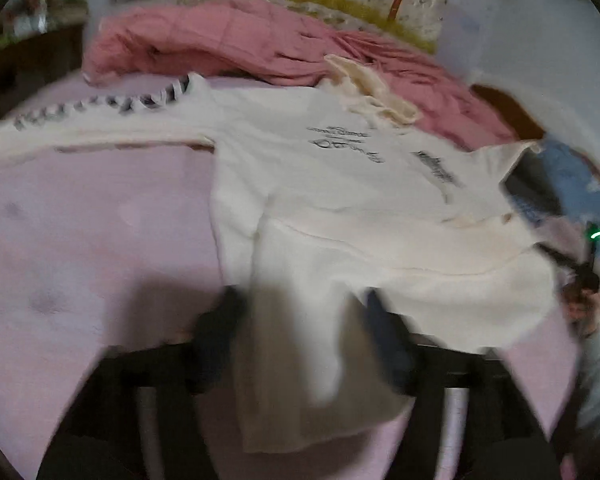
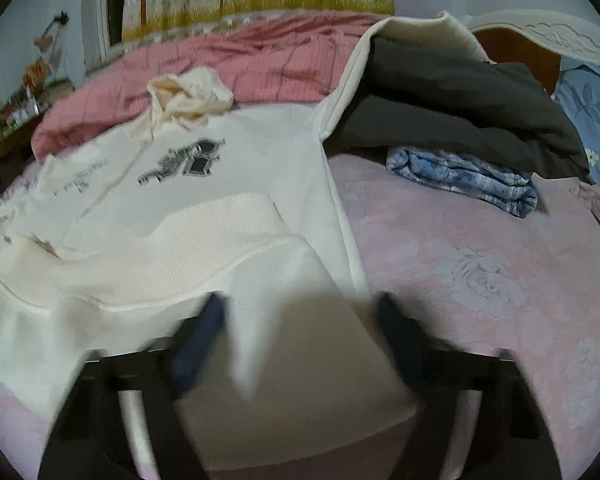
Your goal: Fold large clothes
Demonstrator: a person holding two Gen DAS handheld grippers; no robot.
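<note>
A white hoodie (image 1: 340, 200) with black print lies front up on the pink flowered bed sheet (image 1: 80, 240). Its lettered sleeve (image 1: 100, 116) stretches out to the left. My left gripper (image 1: 300, 320) is at the hoodie's near hem, with cloth between its dark fingers (image 1: 220, 324); the jaws stand apart and do not pinch it. In the right wrist view the same hoodie (image 2: 240, 168) has its ribbed hem (image 2: 180, 248) turned up. My right gripper (image 2: 300, 316) straddles the hem's near corner, its jaws wide apart with cloth between them. Both views are blurred.
A rumpled pink quilt (image 2: 260, 60) lies along the far side of the bed. A dark grey garment (image 2: 460, 108) and a folded blue plaid cloth (image 2: 460, 176) sit at the right, under the hoodie's other sleeve (image 2: 412, 32). A blue pillow (image 2: 588, 112) is beyond them.
</note>
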